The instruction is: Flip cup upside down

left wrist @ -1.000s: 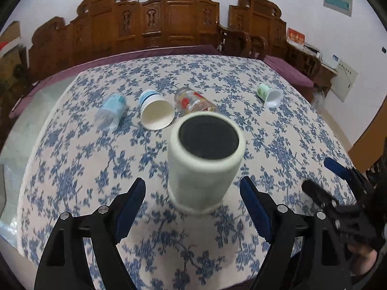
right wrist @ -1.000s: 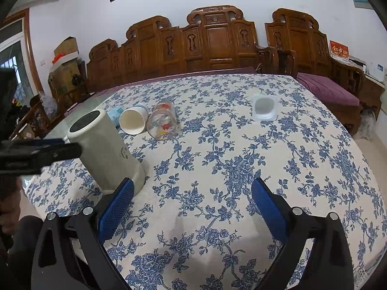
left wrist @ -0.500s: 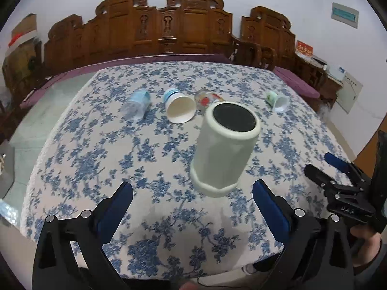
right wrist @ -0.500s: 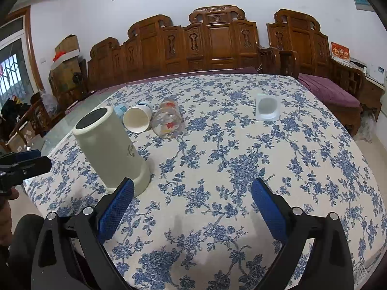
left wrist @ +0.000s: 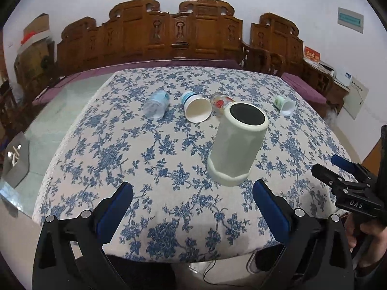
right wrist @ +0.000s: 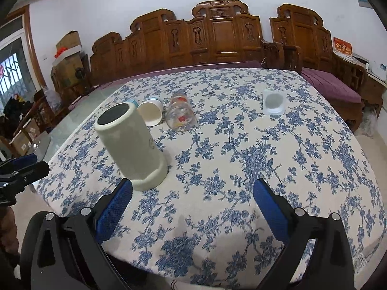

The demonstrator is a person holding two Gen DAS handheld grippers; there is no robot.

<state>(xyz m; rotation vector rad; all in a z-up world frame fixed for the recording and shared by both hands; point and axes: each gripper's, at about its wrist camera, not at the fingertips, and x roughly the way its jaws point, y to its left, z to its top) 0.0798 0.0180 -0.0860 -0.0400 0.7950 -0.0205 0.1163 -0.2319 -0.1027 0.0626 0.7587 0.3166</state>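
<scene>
1. We see the cup (left wrist: 238,143), a pale green cylinder, standing on the tablecloth (left wrist: 121,149) with its flared rim down and its dark base facing up.
2. From the right wrist view the cup (right wrist: 131,145) sits on the cloth (right wrist: 266,169) near the table's front edge, with a faint printed mark on its side.
3. Our left gripper (left wrist: 192,191) hangs short of the cup, jaws spread wide and holding nothing; the cup stands just beyond its right finger (left wrist: 271,207).
4. Our right gripper (right wrist: 192,191) is also spread wide and empty, with the cup just beyond its left finger (right wrist: 116,205), apart from it.
5. Behind the cup lie three vessels on their sides in a row: a clear plastic cup (left wrist: 156,105) farthest left, a white paper cup (left wrist: 196,109) with its mouth towards us, and a glass (left wrist: 220,101) with red print, partly hidden by the cup.
6. To the right of the cup and further back lies a small green cup (left wrist: 285,103), well apart from it.
7. Beyond the table, behind the cup, stands a carved wooden bench (left wrist: 179,33) against a white wall.
8. In the left wrist view the right gripper (left wrist: 348,183) shows at the right of the cup, off the cloth.
</scene>
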